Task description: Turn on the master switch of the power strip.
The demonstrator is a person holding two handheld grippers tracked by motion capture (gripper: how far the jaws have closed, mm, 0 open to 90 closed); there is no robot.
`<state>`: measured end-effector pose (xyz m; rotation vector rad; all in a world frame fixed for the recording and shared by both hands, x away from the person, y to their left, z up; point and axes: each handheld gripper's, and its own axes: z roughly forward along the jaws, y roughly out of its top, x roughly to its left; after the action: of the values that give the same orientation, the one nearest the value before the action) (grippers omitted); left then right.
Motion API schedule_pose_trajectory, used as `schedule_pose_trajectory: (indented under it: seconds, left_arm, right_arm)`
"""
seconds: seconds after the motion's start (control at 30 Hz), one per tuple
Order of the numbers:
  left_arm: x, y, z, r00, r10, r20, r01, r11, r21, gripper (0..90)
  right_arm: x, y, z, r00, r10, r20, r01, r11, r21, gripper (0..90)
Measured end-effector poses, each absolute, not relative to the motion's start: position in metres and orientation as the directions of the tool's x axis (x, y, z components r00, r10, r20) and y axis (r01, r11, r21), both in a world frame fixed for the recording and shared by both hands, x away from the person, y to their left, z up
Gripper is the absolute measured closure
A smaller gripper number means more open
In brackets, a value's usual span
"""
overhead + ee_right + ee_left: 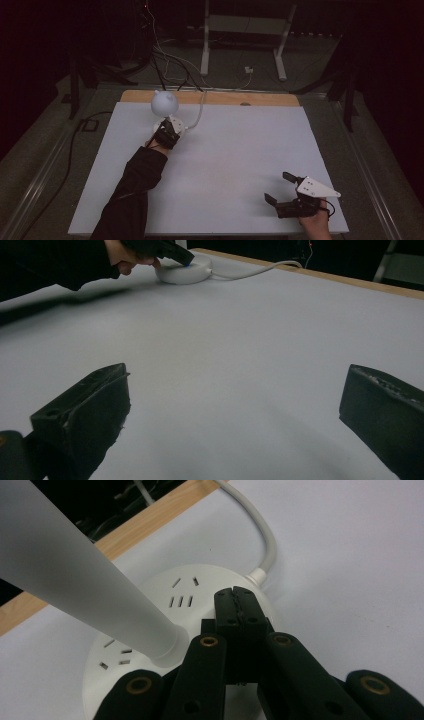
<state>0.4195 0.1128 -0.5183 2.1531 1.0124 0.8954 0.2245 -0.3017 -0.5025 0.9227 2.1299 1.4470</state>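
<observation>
Left hand-held gripper (235,605), jaws pressed together, tips on the round socket base (150,605); its white lamp (164,102) stands upright. Right hand-held gripper (280,187) gapes wide over the tabletop (240,150).

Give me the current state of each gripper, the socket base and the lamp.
left gripper: shut, tips over the socket base.
right gripper: open, holding nothing.
round socket base: flat on the table, cord attached.
lamp: plugged into the base, not glowing.
</observation>
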Motion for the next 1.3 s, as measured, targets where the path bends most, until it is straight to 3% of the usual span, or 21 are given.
schedule_pose_trajectory:
  seconds: [0.37,0.5,0.63,0.9,1.17,1.3]
  left_arm:
    - [0.423,0.112,-0.516,0.497,0.806,0.321,0.433,-0.551,0.713,90.0]
    - [0.424,0.106,-0.515,0.499,0.785,0.367,0.436,-0.593,0.677,90.0]
    - [0.427,0.107,-0.514,0.503,0.799,0.328,0.453,-0.567,0.688,90.0]
    - [0.425,0.106,-0.514,0.497,0.794,0.350,0.443,-0.579,0.685,90.0]
    - [0.419,0.113,-0.509,0.500,0.832,0.240,0.440,-0.483,0.757,90.0]
    - [0.416,0.110,-0.501,0.503,0.833,0.229,0.434,-0.473,0.767,90.0]
  right_arm:
    - [0.224,-0.301,-0.503,-0.704,0.710,0.033,0.292,0.247,0.924,0.0]
    - [0.225,-0.301,-0.503,-0.703,0.710,0.036,0.296,0.247,0.923,0.0]
    - [0.224,-0.301,-0.502,-0.704,0.709,0.035,0.293,0.245,0.924,0.0]
    - [0.224,-0.302,-0.502,-0.701,0.712,0.035,0.294,0.244,0.924,0.0]
    - [0.225,-0.302,-0.503,-0.700,0.714,0.038,0.298,0.243,0.923,0.0]
    - [0.225,-0.302,-0.502,-0.699,0.715,0.034,0.295,0.244,0.924,0.0]
